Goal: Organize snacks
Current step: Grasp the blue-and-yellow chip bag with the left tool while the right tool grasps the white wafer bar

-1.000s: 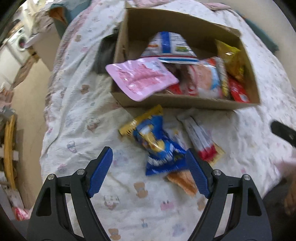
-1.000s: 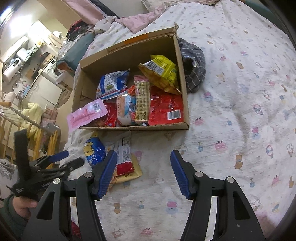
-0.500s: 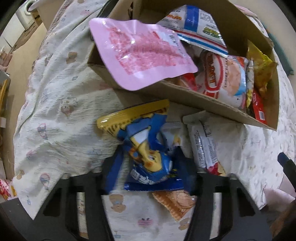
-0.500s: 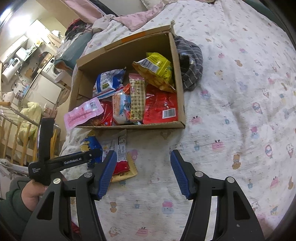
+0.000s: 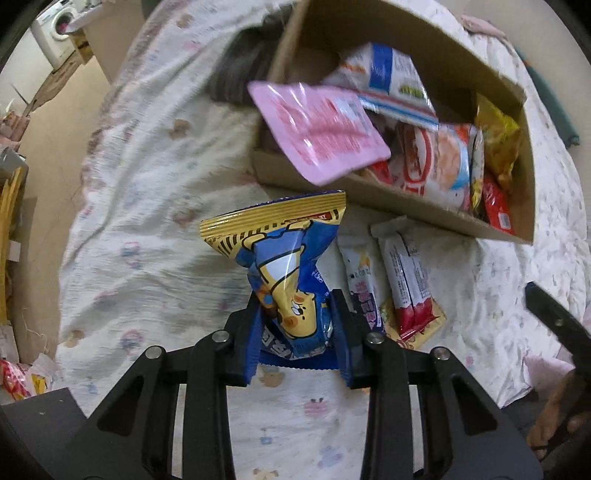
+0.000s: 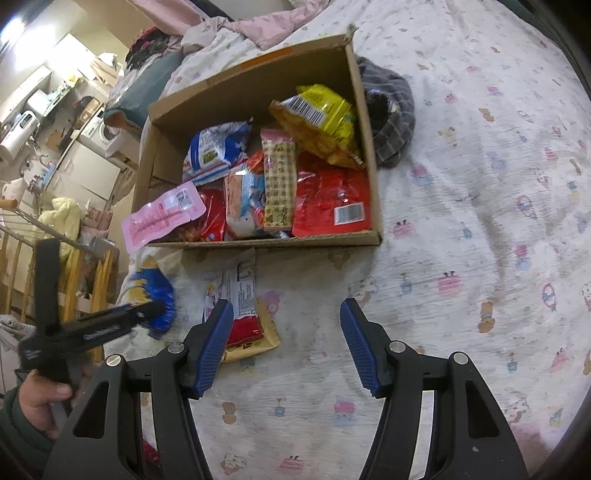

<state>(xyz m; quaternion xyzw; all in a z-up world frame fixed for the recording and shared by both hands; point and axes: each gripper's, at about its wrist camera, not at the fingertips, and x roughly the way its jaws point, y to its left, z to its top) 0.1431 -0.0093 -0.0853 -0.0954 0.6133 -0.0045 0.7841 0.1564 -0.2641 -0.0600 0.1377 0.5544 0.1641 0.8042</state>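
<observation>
My left gripper [image 5: 295, 325] is shut on a blue and yellow snack bag [image 5: 284, 266] and holds it above the bedsheet, in front of the cardboard box [image 5: 388, 201]. The bag also shows in the right wrist view [image 6: 153, 295], blurred. The box [image 6: 258, 242] holds several snack packs; a pink pouch [image 5: 317, 129] hangs over its near left edge. A white and red snack pack [image 5: 406, 280] and a white and purple one [image 5: 360, 284] lie on the sheet by the box. My right gripper [image 6: 286, 343] is open and empty above the sheet.
A grey plaid cloth [image 6: 388, 110] lies against the box's right side. A yellow flat packet [image 6: 258, 341] lies under the white and red pack. The bed's left edge [image 5: 74, 229] drops to the floor. A washing machine [image 5: 55, 26] stands far left.
My left gripper came down over the blue and yellow bag, shut on it and lifted it off the sheet. The right gripper has barely moved.
</observation>
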